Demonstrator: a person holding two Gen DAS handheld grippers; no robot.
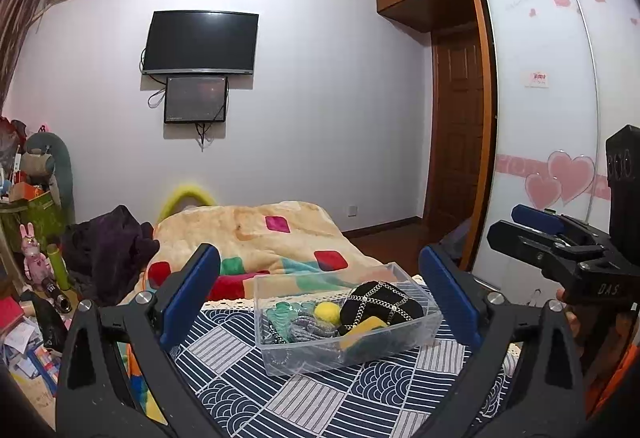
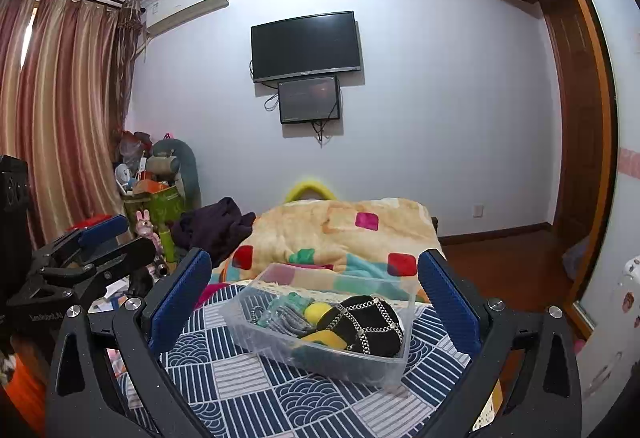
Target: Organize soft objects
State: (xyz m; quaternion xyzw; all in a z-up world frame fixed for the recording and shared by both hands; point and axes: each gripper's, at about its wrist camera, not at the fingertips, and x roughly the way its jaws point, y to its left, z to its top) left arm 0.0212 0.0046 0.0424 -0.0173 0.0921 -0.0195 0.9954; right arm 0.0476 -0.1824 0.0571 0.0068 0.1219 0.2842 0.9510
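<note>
I hold a hand-held gripper in each hand, both aimed across a bed [image 1: 320,390] with a blue-and-white patterned cover. My left gripper [image 1: 320,302] has its blue pads spread wide with nothing between them. My right gripper [image 2: 316,302] is spread just as wide and also empty.

A clear plastic bin [image 1: 424,322] sits on the cover ahead of both grippers. It holds the soft things: a black pouch [image 1: 380,304] with silver chain trim, a yellow ball [image 1: 326,310], a yellow sponge [image 1: 362,330] and teal and grey knitted pieces [image 1: 296,322].

Readable writing is scarce. From the left view, the right gripper's body shows the letters "DAS". From the right view, the left gripper's body carries small white lettering too blurred to read.

Only the left view shows the wardrobe door [image 1: 560,118] with pink hearts and a small red-printed label I cannot read. Only the right view shows the striped curtains [image 2: 60,110].
</note>
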